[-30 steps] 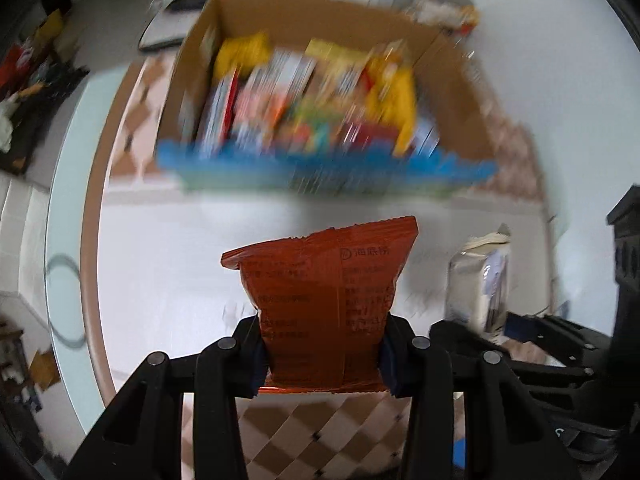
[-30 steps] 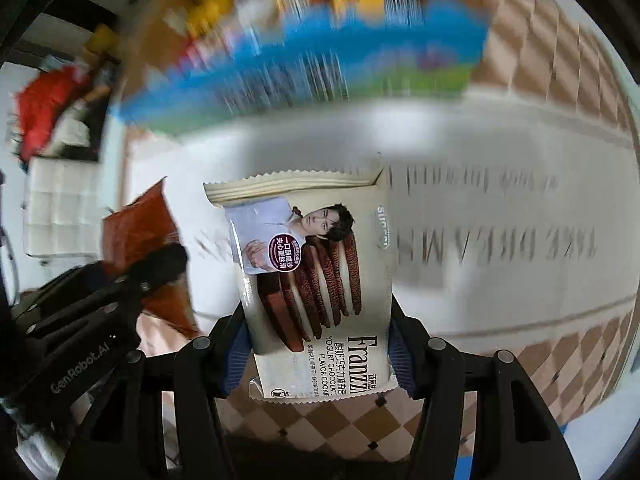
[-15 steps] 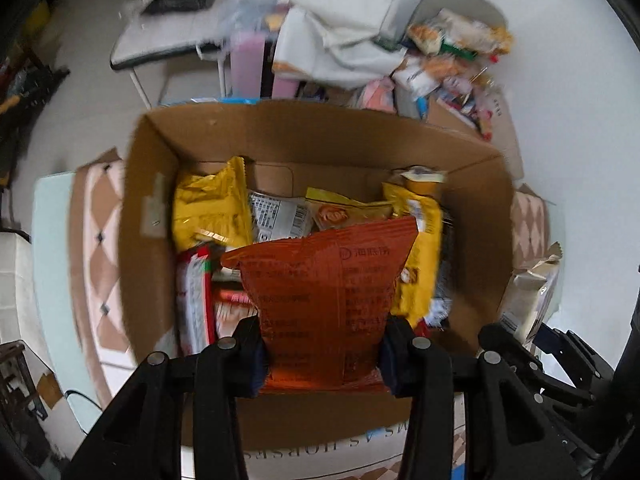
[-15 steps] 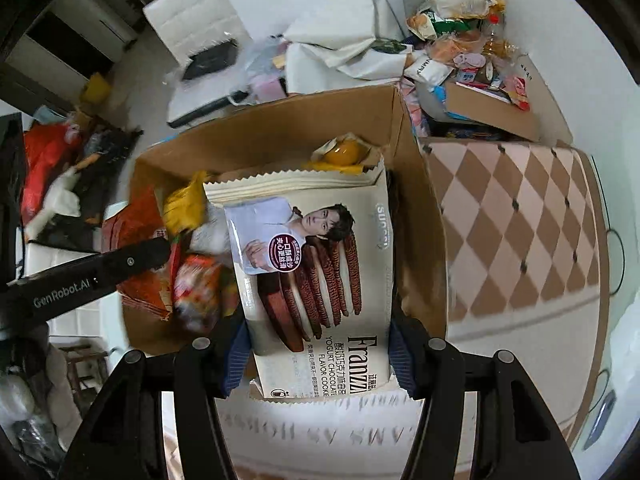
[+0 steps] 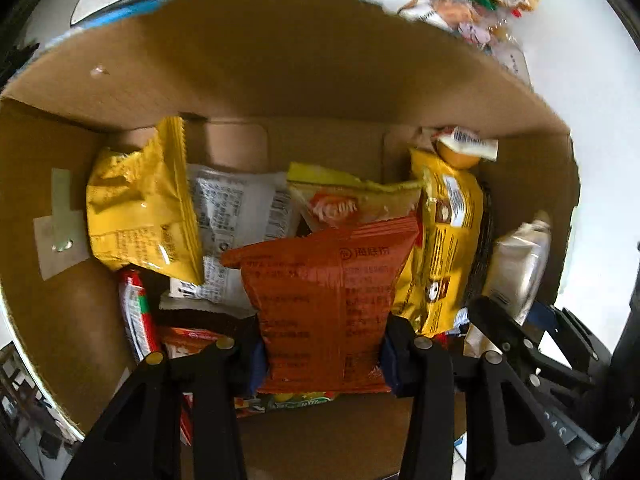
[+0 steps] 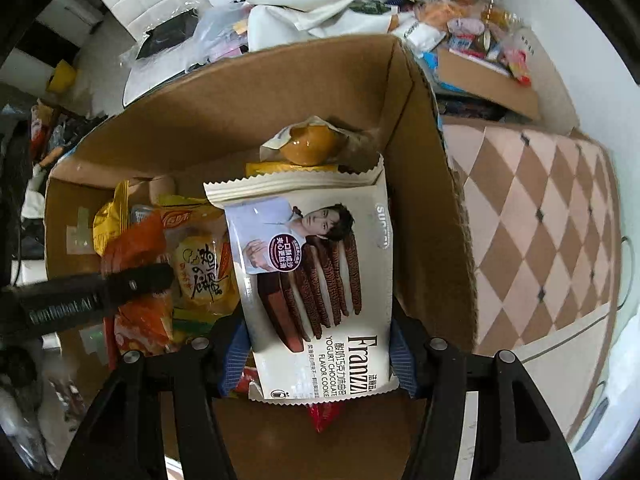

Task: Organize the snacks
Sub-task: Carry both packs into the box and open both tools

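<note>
My left gripper (image 5: 322, 364) is shut on an orange snack bag (image 5: 324, 300) and holds it upright inside the open cardboard box (image 5: 280, 64), over several packets. My right gripper (image 6: 318, 354) is shut on a cream Franzzi cookie pack (image 6: 316, 280) and holds it inside the same box (image 6: 432, 208), against its right wall. The cookie pack also shows in the left wrist view (image 5: 520, 268) at the right. The left gripper's finger (image 6: 96, 292) and the orange bag (image 6: 136, 248) show at the left of the right wrist view.
The box holds yellow bags (image 5: 144, 208), a white packet (image 5: 236, 216) and red packs (image 5: 136, 316). Behind the box lie loose snacks (image 6: 460, 20), white cloth (image 6: 320, 4) and a smaller carton (image 6: 488, 80). A brown checked tablecloth (image 6: 540, 220) lies to the right.
Both grippers have moved forward and down from in front of the box into it, each still holding its packet. The box now fills both views.
</note>
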Tool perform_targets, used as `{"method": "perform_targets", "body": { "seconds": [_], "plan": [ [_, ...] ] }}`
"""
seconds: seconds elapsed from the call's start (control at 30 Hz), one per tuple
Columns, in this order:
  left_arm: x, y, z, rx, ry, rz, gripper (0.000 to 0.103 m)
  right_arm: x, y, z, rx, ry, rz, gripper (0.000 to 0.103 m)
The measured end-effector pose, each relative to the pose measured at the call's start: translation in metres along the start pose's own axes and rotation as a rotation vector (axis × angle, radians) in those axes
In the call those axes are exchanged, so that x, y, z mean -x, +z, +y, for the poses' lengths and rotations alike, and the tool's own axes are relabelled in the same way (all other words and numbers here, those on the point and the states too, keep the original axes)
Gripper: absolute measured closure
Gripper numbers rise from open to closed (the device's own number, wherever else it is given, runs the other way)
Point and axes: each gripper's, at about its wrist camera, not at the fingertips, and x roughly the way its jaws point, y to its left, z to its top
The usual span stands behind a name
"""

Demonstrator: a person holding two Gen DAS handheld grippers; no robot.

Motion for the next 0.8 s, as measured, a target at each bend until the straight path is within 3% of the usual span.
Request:
{"method": "perform_targets", "body": {
  "seconds": [0.07, 0.13, 0.17, 0.2, 0.53, 0.67, 0.8],
  "plan": [
    [-0.002, 0.000, 0.001, 0.007, -0.010, 0.007, 0.047, -0.011, 0.003, -0.003, -0.011, 0.010, 0.055, 0.038],
    [0.002, -0.001, 0.002, 0.014, -0.017, -0.018, 0.031, -0.008, 0.002, -0.002, -0.002, -0.009, 0.048, 0.027],
    [0.003, -0.001, 0.002, 0.015, -0.018, -0.026, 0.029, -0.006, 0.002, -0.001, 0.003, -0.025, 0.034, 0.016],
    [0.005, -0.001, 0.002, 0.014, -0.018, -0.032, 0.029, -0.003, 0.002, 0.000, 0.005, -0.022, 0.029, 0.014],
    [0.037, -0.022, -0.004, -0.015, 0.032, -0.138, 0.016, 0.021, -0.006, -0.001, 0.011, -0.048, -0.004, 0.011],
    [0.048, -0.043, -0.001, -0.023, 0.090, -0.187, 0.015, 0.032, -0.020, 0.002, 0.031, -0.068, -0.028, 0.009],
    [0.060, -0.069, 0.005, -0.007, 0.103, -0.238, 0.015, 0.045, -0.037, 0.002, 0.043, -0.093, -0.072, 0.007]
  ]
}}
